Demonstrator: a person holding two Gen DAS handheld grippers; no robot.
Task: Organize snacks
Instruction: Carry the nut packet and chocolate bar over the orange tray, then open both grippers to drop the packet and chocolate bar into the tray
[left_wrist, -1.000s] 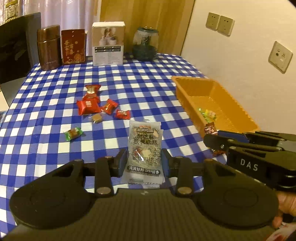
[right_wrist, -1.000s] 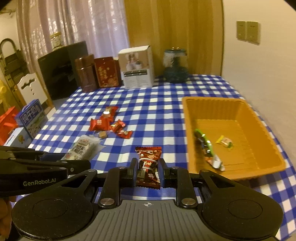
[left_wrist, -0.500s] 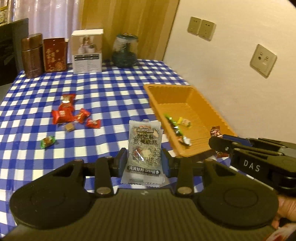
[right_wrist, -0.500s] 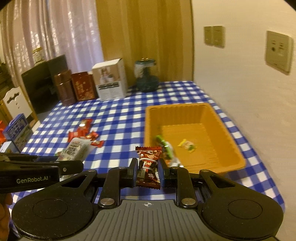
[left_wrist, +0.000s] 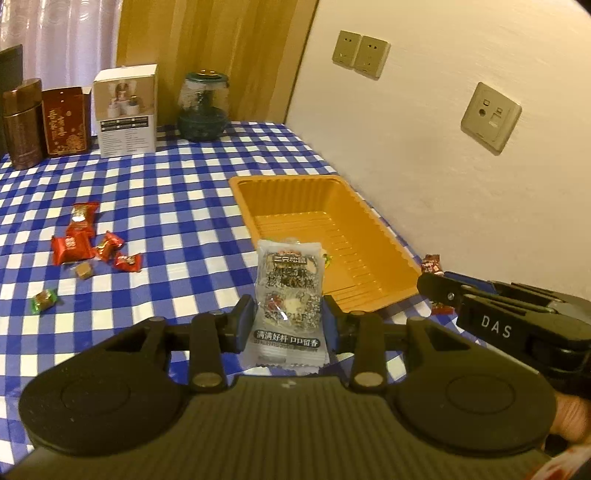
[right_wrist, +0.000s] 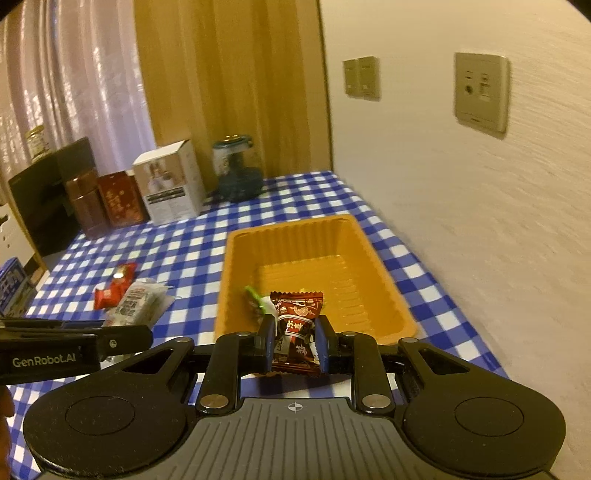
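Note:
My left gripper (left_wrist: 289, 316) is shut on a clear snack packet (left_wrist: 289, 291) with dark print, held above the near end of the orange tray (left_wrist: 373, 236). My right gripper (right_wrist: 295, 341) is shut on a dark red candy (right_wrist: 297, 328), held above the tray's near rim (right_wrist: 380, 258). A green candy (right_wrist: 255, 297) lies in the tray. The right gripper also shows at the right of the left wrist view (left_wrist: 439, 288), and the left gripper with its packet at the left of the right wrist view (right_wrist: 129, 332). Several red candies (left_wrist: 74, 245) and a green one (left_wrist: 43, 300) lie on the checked cloth.
At the table's back stand a brown canister (left_wrist: 22, 125), a red box (left_wrist: 66, 123), a white box (left_wrist: 125, 110) and a glass jar (left_wrist: 203, 107). The wall (left_wrist: 443, 166) with sockets runs close along the tray's right side.
Both grippers have swung right and forward with their snacks, and the tray now lies straight ahead of them. The wall is closer.

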